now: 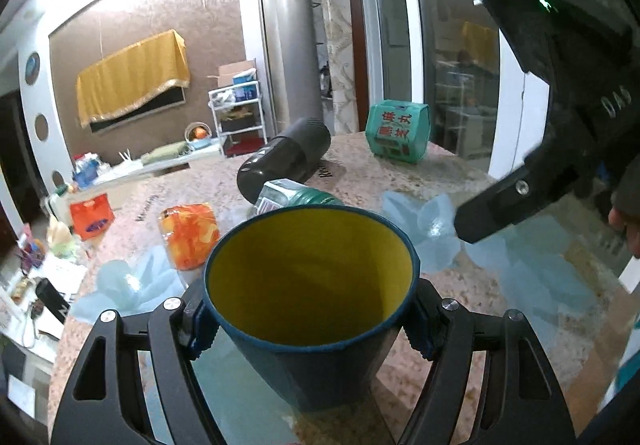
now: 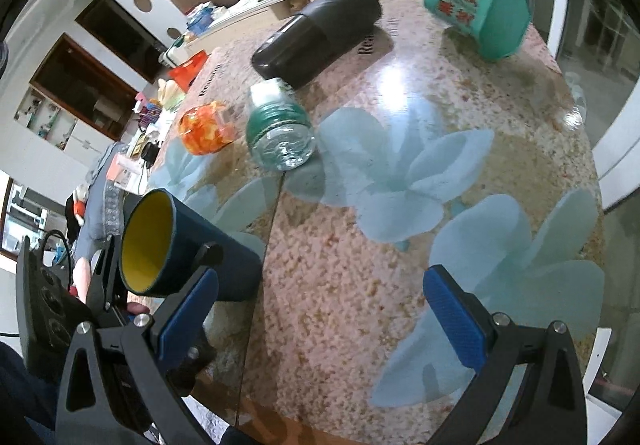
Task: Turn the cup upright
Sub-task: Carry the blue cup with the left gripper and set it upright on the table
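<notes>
Left gripper (image 1: 310,329) pinching blue cup (image 1: 316,361) — tilted, yellow mouth showing, right gripper (image 2: 326,319) spread — empty

Table (image 2: 400,65): speckled stone top w/ pale blue flower decals. On it: dark cylinder (image 2: 320,33) lying flat, plastic bottle (image 2: 280,129) lying beside it, orange jar (image 2: 206,127), teal box (image 2: 476,7) nr far edge.

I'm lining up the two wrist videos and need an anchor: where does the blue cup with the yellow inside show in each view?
Left wrist: the blue cup fills the lower centre, clamped between the left tool fingers, mouth toward the camera.
Right wrist: the cup is at lower left, tilted, beyond the open right tool.
Shared landmark: the green box at the table's far edge.
</notes>
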Demonstrator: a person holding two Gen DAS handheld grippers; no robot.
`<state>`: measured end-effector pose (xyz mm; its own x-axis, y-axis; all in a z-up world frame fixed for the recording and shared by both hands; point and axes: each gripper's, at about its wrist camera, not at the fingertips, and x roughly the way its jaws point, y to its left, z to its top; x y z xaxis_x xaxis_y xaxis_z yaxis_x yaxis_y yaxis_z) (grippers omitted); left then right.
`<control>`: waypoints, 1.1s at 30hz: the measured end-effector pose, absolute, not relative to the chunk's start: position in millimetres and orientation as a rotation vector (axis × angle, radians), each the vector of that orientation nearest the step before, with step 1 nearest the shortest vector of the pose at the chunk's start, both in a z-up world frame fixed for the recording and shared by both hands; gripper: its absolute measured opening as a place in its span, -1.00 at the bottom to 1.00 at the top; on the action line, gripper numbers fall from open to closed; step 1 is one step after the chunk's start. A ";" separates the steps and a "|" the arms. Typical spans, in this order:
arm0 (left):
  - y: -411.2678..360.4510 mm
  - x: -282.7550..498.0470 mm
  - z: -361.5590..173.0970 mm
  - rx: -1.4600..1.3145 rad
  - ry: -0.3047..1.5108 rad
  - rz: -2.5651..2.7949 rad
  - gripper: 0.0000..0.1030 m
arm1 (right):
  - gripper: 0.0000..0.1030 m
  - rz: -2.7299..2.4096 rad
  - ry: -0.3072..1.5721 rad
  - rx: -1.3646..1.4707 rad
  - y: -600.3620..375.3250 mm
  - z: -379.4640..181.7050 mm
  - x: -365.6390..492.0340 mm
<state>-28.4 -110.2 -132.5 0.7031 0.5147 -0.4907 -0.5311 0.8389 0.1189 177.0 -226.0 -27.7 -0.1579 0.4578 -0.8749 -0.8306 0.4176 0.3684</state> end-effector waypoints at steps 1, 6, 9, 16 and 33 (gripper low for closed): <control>-112.9 -29.6 -132.8 -0.028 0.532 0.582 0.50 | 1.00 1.175 1.288 -0.387 -225.7 -28.7 176.2; -112.3 -30.8 -134.9 -0.034 0.529 0.574 0.52 | 1.00 1.158 1.300 -0.405 -226.8 -33.3 174.3; -107.2 -32.1 -135.7 -0.050 0.536 0.568 0.70 | 1.00 1.148 1.312 -0.414 -228.5 -35.4 173.2; -99.5 -33.0 -131.5 -0.074 0.558 0.544 1.00 | 1.00 1.158 1.304 -0.425 -229.3 -31.4 167.8; -58.3 -52.5 -78.1 -0.317 0.698 0.433 1.00 | 1.00 1.170 1.207 -0.431 -230.2 9.1 166.1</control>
<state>-52.5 -58.3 -78.1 0.6839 0.2754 -0.6756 -0.4828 0.8651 -0.1362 166.1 -230.2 9.1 -0.0916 0.4640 -0.8811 -0.8661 0.3995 0.3005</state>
